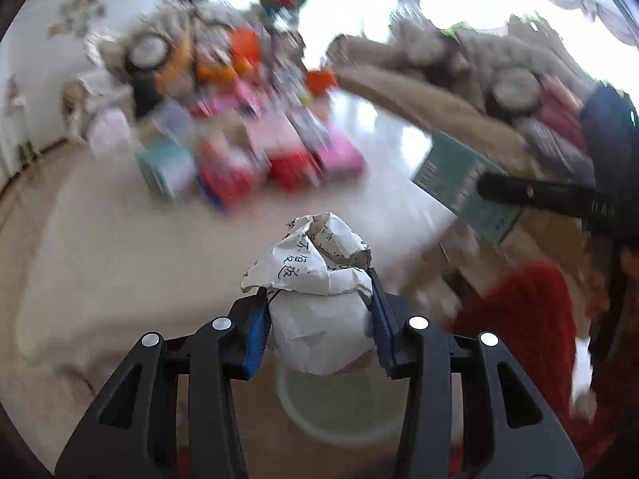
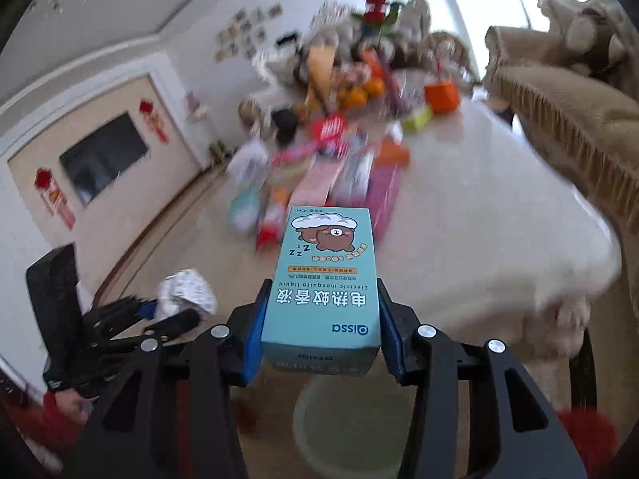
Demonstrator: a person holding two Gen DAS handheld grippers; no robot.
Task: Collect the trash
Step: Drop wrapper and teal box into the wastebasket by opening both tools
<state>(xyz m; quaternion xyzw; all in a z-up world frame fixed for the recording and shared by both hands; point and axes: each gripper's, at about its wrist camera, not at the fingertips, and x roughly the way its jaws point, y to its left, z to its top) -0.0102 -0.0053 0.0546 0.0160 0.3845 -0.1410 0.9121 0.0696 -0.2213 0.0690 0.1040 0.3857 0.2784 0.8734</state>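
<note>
Grippers both grip trash — left gripper clamps crumpled paper, right gripper clamps teal box — above pale bin.

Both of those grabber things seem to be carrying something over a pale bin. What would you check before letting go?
1. Left hand-held gripper shut on the crumpled paper: ok.
2. Right hand-held gripper shut on the teal box: ok.
3. Pale bin below the paper: ok.
4. Bin below the box in the right wrist view: ok.
5. Bin has room inside: cannot tell, blurred.
6. Grippers apart from each other: ok.
</note>
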